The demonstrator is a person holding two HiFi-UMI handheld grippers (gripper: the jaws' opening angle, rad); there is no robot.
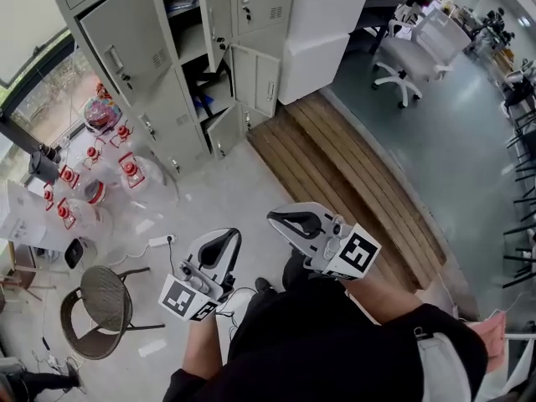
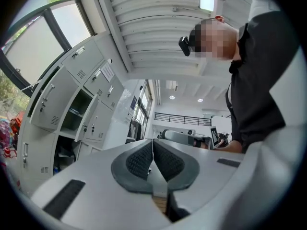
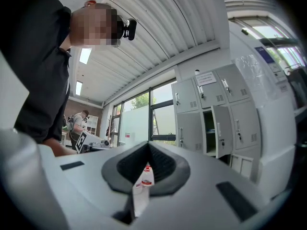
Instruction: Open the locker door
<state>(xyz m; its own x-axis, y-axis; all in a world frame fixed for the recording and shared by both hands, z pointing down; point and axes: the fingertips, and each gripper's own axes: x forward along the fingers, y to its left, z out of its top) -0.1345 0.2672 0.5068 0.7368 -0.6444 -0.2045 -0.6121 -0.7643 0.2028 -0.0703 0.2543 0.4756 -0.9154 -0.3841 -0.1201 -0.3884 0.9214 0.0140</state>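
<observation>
The grey locker bank stands at the far left of the head view, well ahead of both grippers. One middle door hangs open on a shelf, and a small lower door is ajar. The other doors are closed. My left gripper and right gripper float side by side above the floor in front of the person, both shut and empty. In the left gripper view the lockers lie far left beyond the shut left gripper. The right gripper view shows them at right, past the right gripper.
Several water jugs with red caps crowd the floor left of the lockers. A round wicker chair and a power strip lie near left. A wooden platform runs diagonally right, with a white cabinet and office chair beyond.
</observation>
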